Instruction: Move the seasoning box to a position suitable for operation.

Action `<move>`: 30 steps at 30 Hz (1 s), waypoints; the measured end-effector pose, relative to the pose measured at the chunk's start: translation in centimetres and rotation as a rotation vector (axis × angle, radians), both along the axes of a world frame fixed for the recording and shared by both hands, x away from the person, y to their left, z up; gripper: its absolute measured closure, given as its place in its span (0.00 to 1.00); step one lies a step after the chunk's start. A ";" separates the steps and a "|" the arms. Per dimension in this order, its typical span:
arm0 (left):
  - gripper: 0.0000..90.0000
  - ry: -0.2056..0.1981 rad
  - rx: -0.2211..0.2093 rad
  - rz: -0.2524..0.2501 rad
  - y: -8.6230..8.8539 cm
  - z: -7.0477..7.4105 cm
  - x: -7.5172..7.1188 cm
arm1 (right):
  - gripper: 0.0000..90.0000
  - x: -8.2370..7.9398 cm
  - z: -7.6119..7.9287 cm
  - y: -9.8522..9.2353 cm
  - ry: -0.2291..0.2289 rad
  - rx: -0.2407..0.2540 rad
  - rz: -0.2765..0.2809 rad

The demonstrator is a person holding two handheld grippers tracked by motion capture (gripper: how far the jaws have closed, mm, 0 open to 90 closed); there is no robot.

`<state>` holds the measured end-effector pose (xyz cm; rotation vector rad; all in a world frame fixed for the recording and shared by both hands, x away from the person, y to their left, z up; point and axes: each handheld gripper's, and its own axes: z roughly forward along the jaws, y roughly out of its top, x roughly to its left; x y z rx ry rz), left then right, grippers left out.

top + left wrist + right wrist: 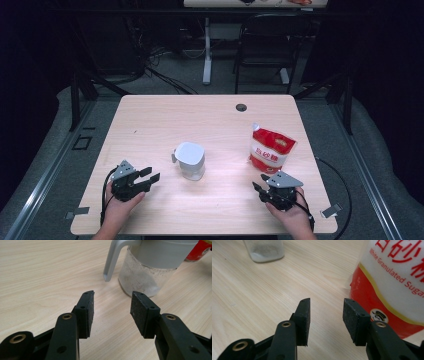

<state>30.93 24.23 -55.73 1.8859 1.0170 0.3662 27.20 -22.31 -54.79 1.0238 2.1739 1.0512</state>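
high view: left gripper (150, 180) gapes near jar (190, 161), right gripper (261, 189) beside sugar bag (271, 149).

You're working in a lab or recording studio, not a kitchen — black curtains (385, 75) close off both sides, and a grey carpet (165, 82) runs to the far wall. Your light wooden table (165, 120) has a cable hole (241, 107) near its far edge. Beyond it stand a black chair (265, 45) and a white desk leg (207, 50) — loose cables (150, 55) lie at far left.
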 end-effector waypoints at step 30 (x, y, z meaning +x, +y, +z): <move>0.77 -0.028 0.113 -0.008 -5.1 1.4 3.9 | 0.66 0.1 0.2 -0.8 -0.016 0.014 -0.004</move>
